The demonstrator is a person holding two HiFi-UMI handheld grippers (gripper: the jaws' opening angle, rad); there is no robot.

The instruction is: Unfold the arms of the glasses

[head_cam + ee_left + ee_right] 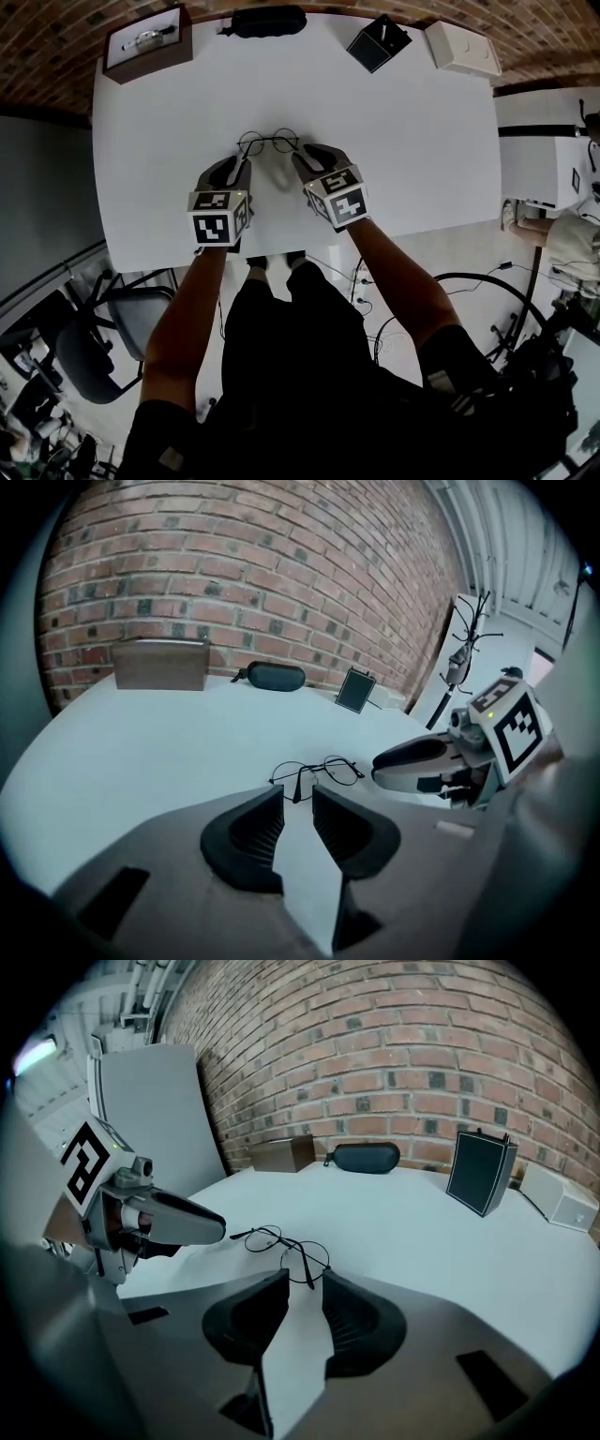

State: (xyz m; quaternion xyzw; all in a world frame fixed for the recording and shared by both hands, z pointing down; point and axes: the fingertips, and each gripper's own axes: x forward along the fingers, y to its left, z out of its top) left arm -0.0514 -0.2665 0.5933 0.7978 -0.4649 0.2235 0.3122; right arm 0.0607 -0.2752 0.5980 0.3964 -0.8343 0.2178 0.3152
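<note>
left hand-held gripper (298, 803) and right hand-held gripper (306, 1283): jaws of each slightly apart, nothing clamped between the pads. both are lowered near the white surface (422, 141), and in each gripper view a thin arm tip lies just ahead of the gap. glasses (268, 142): round, thin dark wire frame, flat on the surface between the two gripper tips. far edge: brown box (148, 42), pale-lined, with a small object too small to identify; closed black case (268, 21); black box (378, 42); white box (461, 49).
</note>
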